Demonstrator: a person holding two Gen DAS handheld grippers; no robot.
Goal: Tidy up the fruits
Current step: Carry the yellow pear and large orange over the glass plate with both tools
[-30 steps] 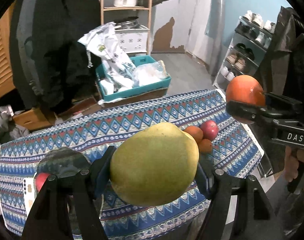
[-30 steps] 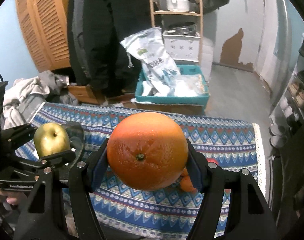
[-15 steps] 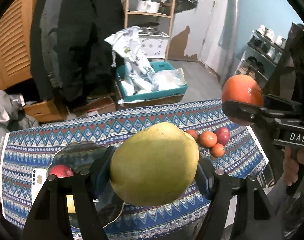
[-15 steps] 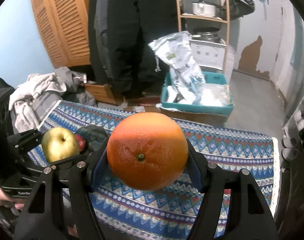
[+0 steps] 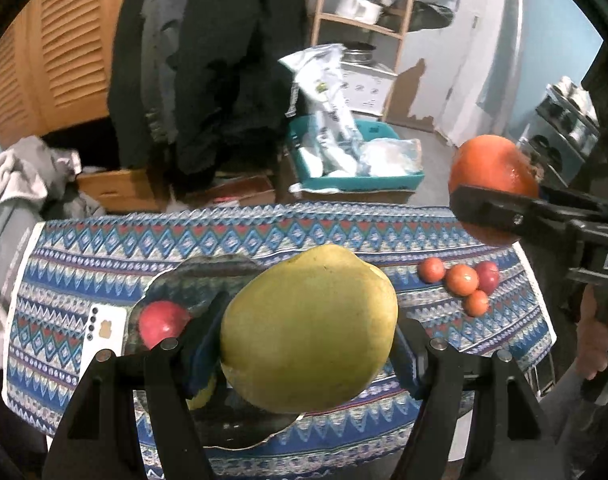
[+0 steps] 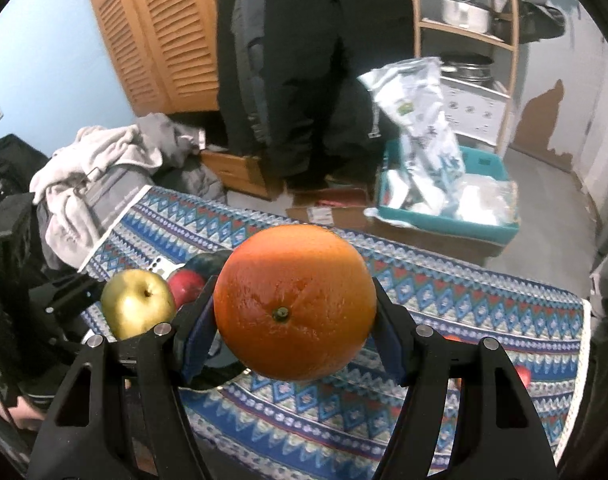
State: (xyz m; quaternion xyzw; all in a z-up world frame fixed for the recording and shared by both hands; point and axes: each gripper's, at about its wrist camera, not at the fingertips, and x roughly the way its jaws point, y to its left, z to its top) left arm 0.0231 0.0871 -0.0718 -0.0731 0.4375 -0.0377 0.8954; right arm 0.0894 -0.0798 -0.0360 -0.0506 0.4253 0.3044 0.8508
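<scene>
The left tongs [image 5: 308, 336] are gripping a large yellow-green pear [image 5: 308, 330], which is sitting squarely between the two blue pads and filling the lower centre of the left wrist view; the pads are pressing on its left and right flanks while most of the fruit is bulging forward past them. The right tongs [image 6: 295, 312] are clenching an orange [image 6: 295, 304] in the same way, its stem end facing the camera in the lower centre of the right wrist view, with a pad pressed to each side. Both fruits are hanging in the air above the table [image 5: 103, 256], which is wearing a blue patterned cloth. In the left wrist view the orange and the right tongs are showing at the right edge, well apart from the pear; in the right wrist view the pear is showing at the lower left, just beside the orange. Behind and below the pear a dark plate [image 5: 207, 276] is lying on the cloth, holding a red apple [image 5: 161, 322] at its left side, with a sliver of a yellow fruit peeking out under the left pad. A white phone [image 5: 103, 334] is lying just left of the plate. Toward the right of the table a cluster of small fruits [image 5: 462, 282] is resting, three orange ones and a red one touching each other
</scene>
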